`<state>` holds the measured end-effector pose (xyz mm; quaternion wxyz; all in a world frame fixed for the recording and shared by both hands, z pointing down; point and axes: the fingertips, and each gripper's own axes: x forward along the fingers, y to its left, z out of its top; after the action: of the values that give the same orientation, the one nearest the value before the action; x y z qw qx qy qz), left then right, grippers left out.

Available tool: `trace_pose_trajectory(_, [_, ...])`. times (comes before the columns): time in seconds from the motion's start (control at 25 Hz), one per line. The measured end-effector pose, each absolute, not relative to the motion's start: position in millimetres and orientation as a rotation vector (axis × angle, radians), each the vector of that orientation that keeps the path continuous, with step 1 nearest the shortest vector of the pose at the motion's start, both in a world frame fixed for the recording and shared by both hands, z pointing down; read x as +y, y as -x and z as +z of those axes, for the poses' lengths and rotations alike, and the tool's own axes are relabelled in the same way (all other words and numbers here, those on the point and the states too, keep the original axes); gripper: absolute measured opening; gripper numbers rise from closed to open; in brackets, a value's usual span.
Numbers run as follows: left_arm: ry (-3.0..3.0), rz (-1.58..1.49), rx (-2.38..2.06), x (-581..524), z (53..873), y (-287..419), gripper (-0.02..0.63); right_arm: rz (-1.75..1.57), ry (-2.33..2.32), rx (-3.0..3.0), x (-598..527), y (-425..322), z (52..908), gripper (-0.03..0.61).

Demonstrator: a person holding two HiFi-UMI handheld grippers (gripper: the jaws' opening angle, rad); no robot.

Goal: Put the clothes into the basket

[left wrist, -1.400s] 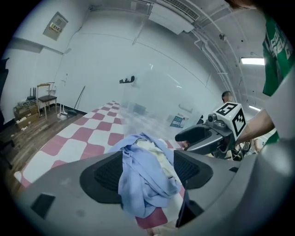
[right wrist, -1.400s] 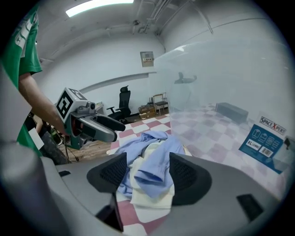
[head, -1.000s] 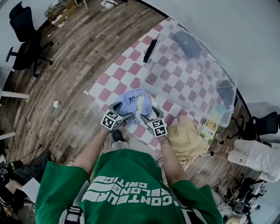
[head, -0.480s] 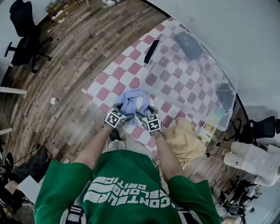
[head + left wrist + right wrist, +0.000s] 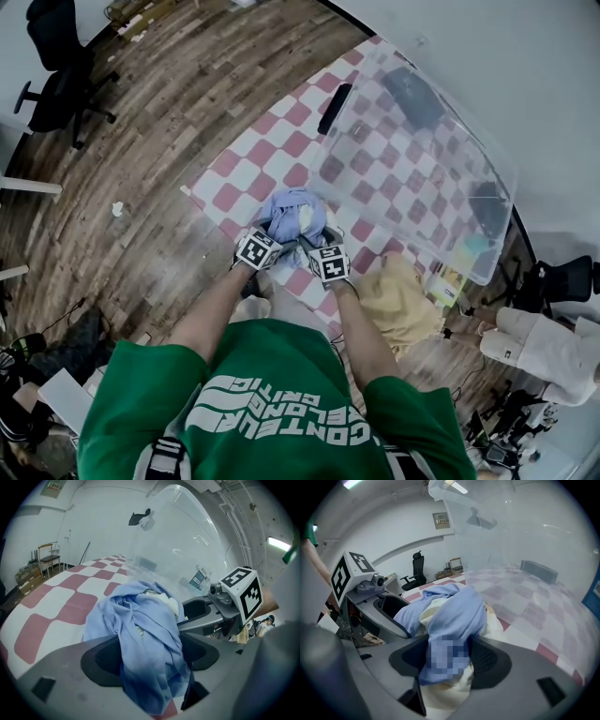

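Two sides of the checkered mat (image 5: pixel 253 159) are bordered by open wooden floor (image 5: pixel 141 141). Its far side is taken up by the clear basket (image 5: pixel 441 178), whose near wall stands just beyond the blue clothes bundle (image 5: pixel 292 216). The bundle is seen over the mat, outside the basket. Both forearms are extended forward and angled down. The left gripper (image 5: pixel 265 246) is clamped on the bundle. The right gripper (image 5: pixel 319 246) has just been closing its jaws, now pressed on blue and cream cloth.

Wooden plank floor (image 5: pixel 141 141), red-and-white checkered mat (image 5: pixel 272 150) laid across it, black office chair (image 5: pixel 58 66) at far left, white wall (image 5: pixel 487 56), bright ceiling light strip (image 5: pixel 280 543) overhead.
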<state>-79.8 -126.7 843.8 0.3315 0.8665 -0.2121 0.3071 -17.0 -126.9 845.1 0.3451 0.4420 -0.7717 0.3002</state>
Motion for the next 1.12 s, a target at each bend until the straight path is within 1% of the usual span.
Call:
trace_pose_trajectory(0.04, [-2.259,0.797,-0.543,-125,843,78,0.372,0.791,-1.153,-2.003,-127,16,845,0.262])
trace_pose_trajectory(0.2, [-2.231,0.758,-0.505,-115,839,66,0.279,0.834,-1.174,-2.010,-126,13,843,0.173])
trace_pose_trajectory(0.32, [-2.241,0.755,-0.496,-112,836,61,0.242,0.839,-1.176,-2.019,-126,13,839,0.129])
trace_pose_trajectory(0.4, [-2.253,0.755,-0.496,-111,834,59,0.227,0.848,-1.186,-2.022,-125,13,837,0.113])
trace_pose_trajectory(0.68, [-2.278,0.744,-0.491,-106,823,57,0.193,0.884,-1.215,-2.029,-120,15,831,0.091])
trace_pose_trajectory(0.88, [-2.295,0.717,-0.497,-97,813,61,0.192,0.909,-1.231,-2.054,-111,20,823,0.086])
trace_pose_trajectory(1.12, [-2.351,0.664,-0.520,-92,790,72,0.192,0.849,-1.258,-2.109,-107,31,799,0.086])
